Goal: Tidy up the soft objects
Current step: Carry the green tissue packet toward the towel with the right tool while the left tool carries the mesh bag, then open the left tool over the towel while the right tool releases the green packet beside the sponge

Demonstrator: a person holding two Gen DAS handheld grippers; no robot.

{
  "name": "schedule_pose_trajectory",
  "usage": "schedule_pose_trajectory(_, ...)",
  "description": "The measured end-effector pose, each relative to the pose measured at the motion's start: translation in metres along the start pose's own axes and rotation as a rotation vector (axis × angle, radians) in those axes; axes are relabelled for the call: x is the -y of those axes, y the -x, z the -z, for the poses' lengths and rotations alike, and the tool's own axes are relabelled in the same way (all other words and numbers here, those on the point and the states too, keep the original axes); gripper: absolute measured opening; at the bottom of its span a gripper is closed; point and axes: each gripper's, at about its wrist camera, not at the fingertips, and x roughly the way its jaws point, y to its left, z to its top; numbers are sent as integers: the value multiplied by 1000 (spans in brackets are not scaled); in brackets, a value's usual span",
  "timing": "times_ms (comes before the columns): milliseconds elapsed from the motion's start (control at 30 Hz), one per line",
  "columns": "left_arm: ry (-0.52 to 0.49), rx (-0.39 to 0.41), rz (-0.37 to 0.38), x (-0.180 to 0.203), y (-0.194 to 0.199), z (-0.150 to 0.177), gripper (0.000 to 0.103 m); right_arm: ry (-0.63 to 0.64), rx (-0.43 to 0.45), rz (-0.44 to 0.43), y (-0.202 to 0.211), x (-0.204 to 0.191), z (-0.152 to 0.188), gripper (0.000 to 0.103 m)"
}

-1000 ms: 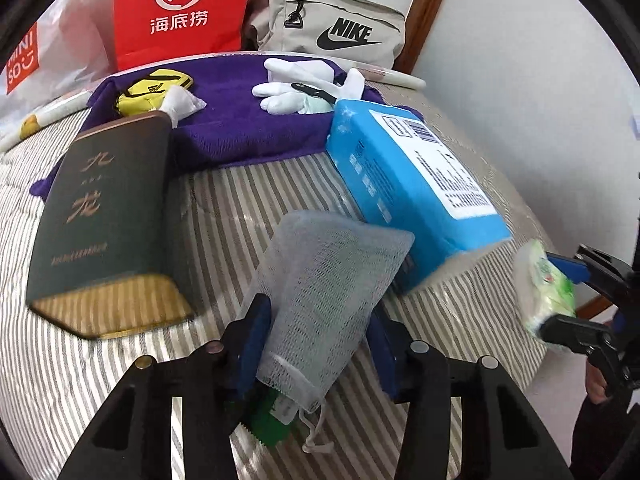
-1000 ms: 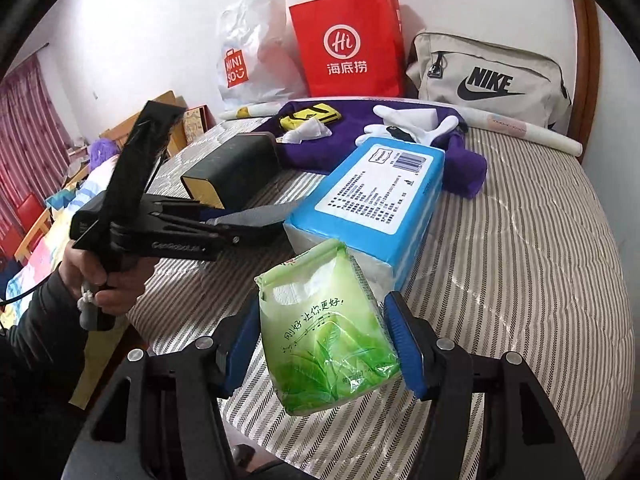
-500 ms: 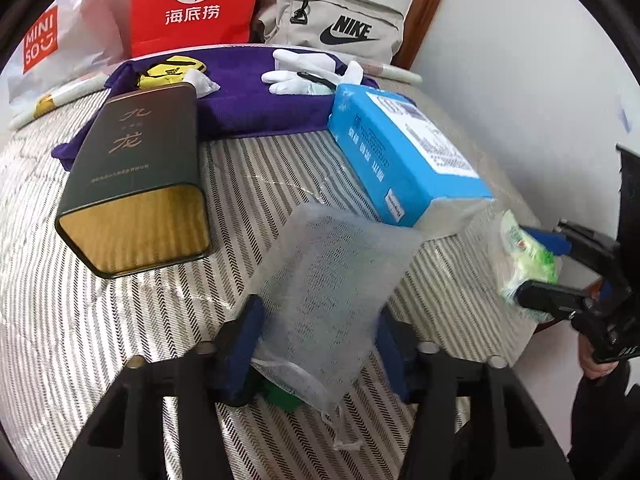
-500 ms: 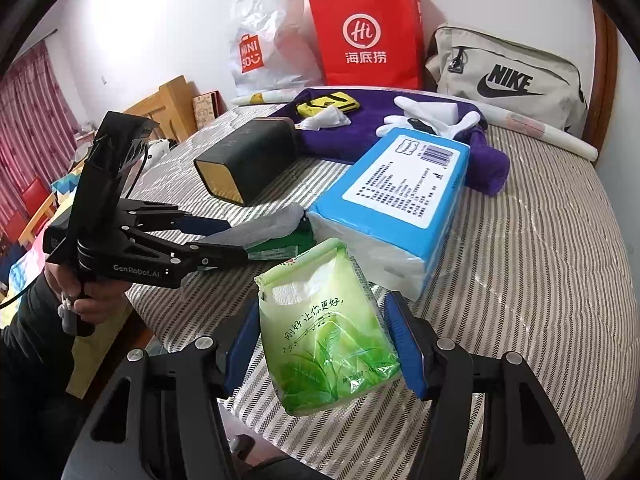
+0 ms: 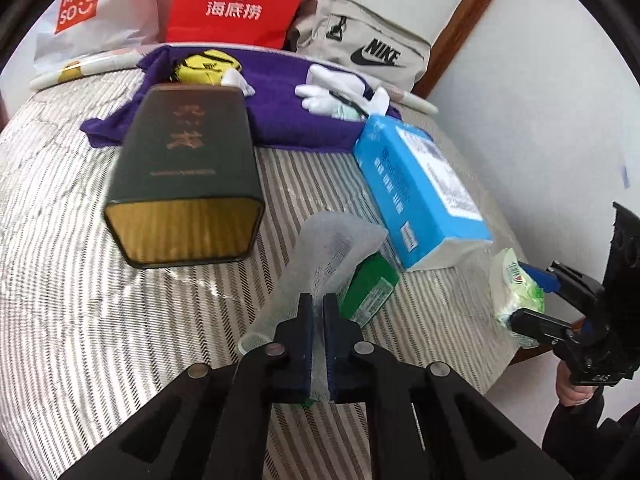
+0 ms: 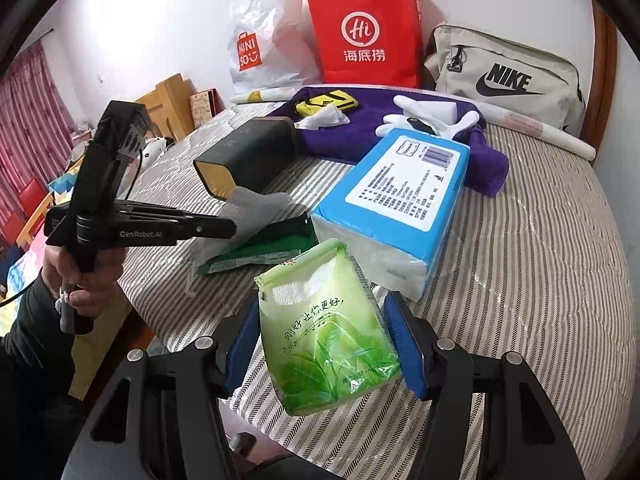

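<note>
My left gripper (image 5: 318, 308) is shut on the near end of a white mesh pouch (image 5: 332, 244), which is pinched thin between the pads. The pouch lies partly over a flat green packet (image 5: 370, 288) on the striped bed. From the right wrist view the same left gripper (image 6: 232, 226) reaches in from the left, with the mesh pouch (image 6: 256, 208) draped over the green packet (image 6: 272, 244). My right gripper (image 6: 320, 320) is shut on a green soft tissue pack (image 6: 324, 332), held upright above the bed's near edge. That tissue pack (image 5: 516, 292) also shows at the right of the left wrist view.
A blue tissue brick (image 6: 400, 200) and a dark green tin box (image 5: 188, 176) lie mid-bed. Behind them a purple towel (image 5: 280, 92) carries white gloves (image 5: 340, 92) and a yellow pouch (image 5: 208, 66). A red paper bag (image 6: 364, 32), a white plastic bag (image 6: 260, 40) and a grey sling bag (image 6: 504, 76) line the wall.
The left jaws have shut on the mesh pouch, squeezing it flat, and the left gripper has drawn back a little. The right gripper still holds the green tissue pack in place.
</note>
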Motion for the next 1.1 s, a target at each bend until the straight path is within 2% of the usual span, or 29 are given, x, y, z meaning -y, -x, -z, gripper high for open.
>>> schedule_pose_trajectory(567, 22, 120, 16, -8, 65, -17, 6, 44, 61, 18, 13, -8, -44, 61)
schedule_pose_trajectory(1100, 22, 168, -43, -21, 83, -75, 6, 9, 107, 87, 6, 13, -102, 61)
